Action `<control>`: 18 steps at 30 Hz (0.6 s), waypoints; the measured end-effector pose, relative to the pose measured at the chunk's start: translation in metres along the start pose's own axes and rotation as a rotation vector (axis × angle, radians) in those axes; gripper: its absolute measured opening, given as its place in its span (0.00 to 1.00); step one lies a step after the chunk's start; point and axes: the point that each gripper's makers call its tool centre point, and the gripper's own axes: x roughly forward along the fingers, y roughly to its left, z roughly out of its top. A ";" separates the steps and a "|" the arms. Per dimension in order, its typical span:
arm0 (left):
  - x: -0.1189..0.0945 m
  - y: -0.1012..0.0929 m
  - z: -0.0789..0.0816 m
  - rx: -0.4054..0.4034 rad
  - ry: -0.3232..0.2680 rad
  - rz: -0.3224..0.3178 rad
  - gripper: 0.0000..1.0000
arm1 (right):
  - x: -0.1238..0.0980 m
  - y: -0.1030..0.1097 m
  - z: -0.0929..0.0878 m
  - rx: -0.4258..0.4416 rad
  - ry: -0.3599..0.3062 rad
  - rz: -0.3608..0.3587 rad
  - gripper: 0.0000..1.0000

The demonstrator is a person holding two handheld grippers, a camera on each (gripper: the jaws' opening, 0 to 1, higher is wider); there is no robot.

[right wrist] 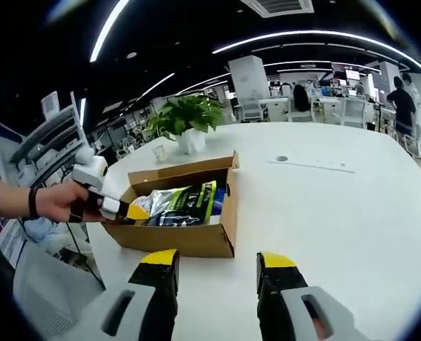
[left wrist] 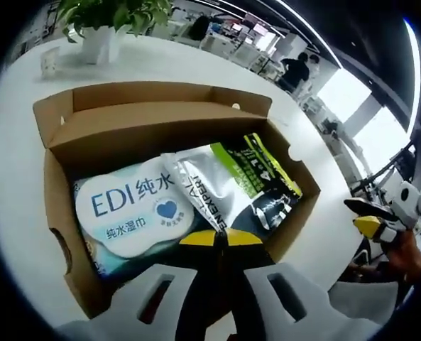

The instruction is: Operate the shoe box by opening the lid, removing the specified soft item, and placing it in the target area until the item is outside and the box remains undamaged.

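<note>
The left tongs [left wrist: 221,238] are clenched on the silver pouch [left wrist: 210,195] at the near wall of the open shoe box [left wrist: 57,213]. The right tongs [right wrist: 216,266] hang released over the tabletop [right wrist: 338,206], short of the box. A steep pull could drag or tear the cardboard. Inside: one silver pouch, one wipes pack [left wrist: 135,209].

The left tongs [left wrist: 221,238] have their 2 yellow-tipped jaws pressed together, reaching in at the shoe box's [right wrist: 196,238] near edge. The right tongs [right wrist: 216,264] hover just short of the box, jaws spread apart. A hand [right wrist: 57,201] grips the left tongs beside the box.
</note>
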 end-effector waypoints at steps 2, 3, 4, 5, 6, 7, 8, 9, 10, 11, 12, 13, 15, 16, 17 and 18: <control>-0.002 0.001 -0.001 0.000 0.000 0.002 0.01 | 0.005 0.005 0.002 -0.006 0.005 0.014 0.41; -0.002 0.001 -0.001 0.001 0.000 0.003 0.01 | 0.009 0.008 0.004 -0.009 0.007 0.024 0.41; -0.003 0.002 -0.001 0.002 0.000 0.004 0.01 | 0.010 0.009 0.005 -0.011 0.008 0.029 0.41; -0.004 0.003 -0.001 0.001 0.000 0.006 0.01 | 0.012 0.012 0.006 -0.015 0.010 0.035 0.41; -0.005 0.004 -0.001 -0.001 -0.001 0.006 0.01 | 0.015 0.015 0.008 -0.019 0.012 0.043 0.41; -0.005 0.005 -0.001 -0.001 -0.001 0.006 0.01 | 0.017 0.017 0.009 -0.020 0.012 0.048 0.41; -0.006 0.006 -0.001 0.001 0.000 0.007 0.01 | 0.021 0.019 0.012 -0.023 0.012 0.055 0.41; -0.006 0.007 0.000 0.001 -0.001 0.008 0.01 | 0.023 0.022 0.013 -0.027 0.013 0.061 0.41; -0.007 0.008 0.000 0.002 -0.001 0.008 0.01 | 0.027 0.024 0.015 -0.032 0.015 0.070 0.41; -0.008 0.009 0.000 0.001 -0.002 0.008 0.01 | 0.029 0.026 0.016 -0.034 0.017 0.076 0.41; -0.008 0.010 0.000 0.000 -0.002 0.008 0.01 | 0.033 0.030 0.017 -0.040 0.020 0.086 0.41; -0.008 0.011 0.001 -0.001 -0.002 0.008 0.01 | 0.035 0.033 0.018 -0.044 0.021 0.093 0.41; -0.007 0.011 0.001 0.000 -0.002 0.007 0.01 | 0.041 0.040 0.022 -0.045 0.022 0.112 0.40; -0.007 0.012 0.002 0.003 -0.001 0.006 0.01 | 0.044 0.043 0.023 -0.045 0.023 0.119 0.40; -0.006 0.012 0.002 0.007 0.000 0.007 0.01 | 0.048 0.046 0.023 -0.046 0.029 0.126 0.40; -0.006 0.012 0.002 0.012 0.001 0.007 0.01 | 0.052 0.047 0.024 -0.047 0.034 0.132 0.40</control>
